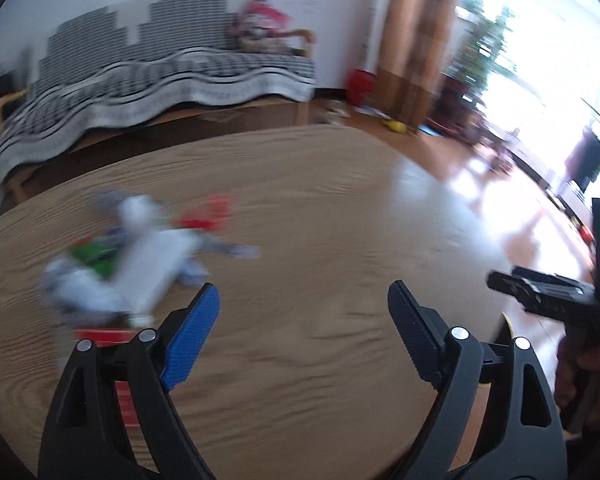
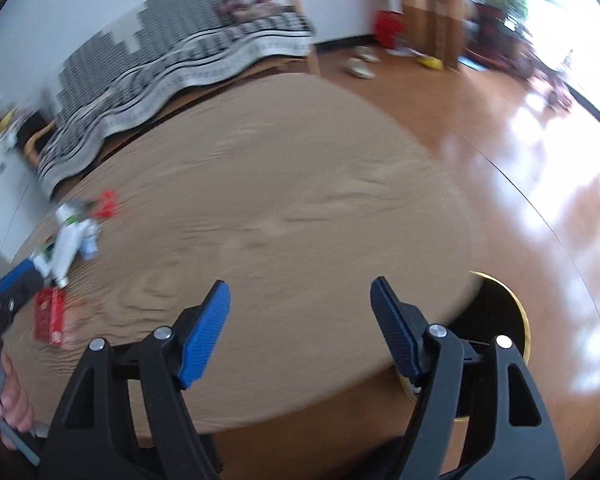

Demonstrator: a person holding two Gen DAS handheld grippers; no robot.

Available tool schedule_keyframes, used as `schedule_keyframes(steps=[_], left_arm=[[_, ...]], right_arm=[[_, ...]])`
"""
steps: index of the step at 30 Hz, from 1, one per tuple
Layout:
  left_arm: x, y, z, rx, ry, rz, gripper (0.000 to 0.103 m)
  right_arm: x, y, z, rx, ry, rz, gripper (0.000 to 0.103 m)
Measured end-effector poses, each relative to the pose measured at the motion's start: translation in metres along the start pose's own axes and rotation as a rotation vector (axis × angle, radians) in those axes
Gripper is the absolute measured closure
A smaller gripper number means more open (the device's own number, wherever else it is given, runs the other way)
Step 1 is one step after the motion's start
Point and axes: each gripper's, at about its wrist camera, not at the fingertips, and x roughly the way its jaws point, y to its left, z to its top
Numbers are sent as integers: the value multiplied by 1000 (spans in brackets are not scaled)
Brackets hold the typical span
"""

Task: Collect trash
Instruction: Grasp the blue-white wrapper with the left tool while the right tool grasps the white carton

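Observation:
A blurred pile of trash lies on the left part of the round wooden table: white crumpled paper, a green wrapper and a red wrapper. A flat red packet lies just beyond my left finger. My left gripper hangs open over bare wood, right of the pile, nothing between its pads. My right gripper is open and empty above the table's near right edge. In the right wrist view the trash pile and red packet sit far left.
A black bin with a yellow rim stands on the floor under the table's right edge. A sofa with a striped cover is behind the table. Glossy wooden floor, shoes and a red bucket lie beyond. A hand shows at left.

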Motion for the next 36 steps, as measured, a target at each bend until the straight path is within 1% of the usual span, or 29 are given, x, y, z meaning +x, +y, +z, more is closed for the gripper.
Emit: schedule_keyframes(steps=[2, 3, 4, 6, 8, 12, 16, 20, 22, 25, 27, 31, 35, 36], left_arm=[[-5, 37, 1, -55, -6, 63, 18], [-6, 49, 2, -75, -7, 88, 18], [-6, 68, 1, -102, -3, 124, 17], [-4, 94, 0, -142, 7, 164, 16], [2, 119, 1, -187, 29, 185, 16], [19, 147, -1, -232, 74, 220, 15], [39, 159, 0, -251, 108, 254, 14], [53, 170, 0, -277, 126, 233, 15], [53, 170, 1, -279, 112, 223, 29], [52, 171, 2, -263, 116, 215, 37], [49, 170, 2, -255, 118, 223, 43], [31, 174, 3, -259, 93, 222, 46], [-1, 183, 8, -284, 36, 194, 46], [-10, 185, 8, -289, 19, 187, 47]], right_arm=[[7, 38, 2, -63, 6, 18, 32], [12, 54, 3, -92, 10, 25, 32], [15, 67, 3, -116, 15, 31, 32], [25, 94, 3, -158, 27, 49, 32], [34, 115, 3, -184, 39, 64, 32], [51, 146, 4, -214, 60, 90, 32], [63, 168, 6, -230, 78, 133, 32], [74, 186, 8, -210, 106, 207, 32], [79, 195, 11, -197, 114, 244, 32], [85, 203, 12, -168, 126, 303, 32], [93, 208, 15, -124, 152, 354, 32], [103, 219, 19, -38, 185, 442, 33], [122, 234, 25, 72, 241, 539, 33], [125, 237, 26, 84, 246, 544, 33]])
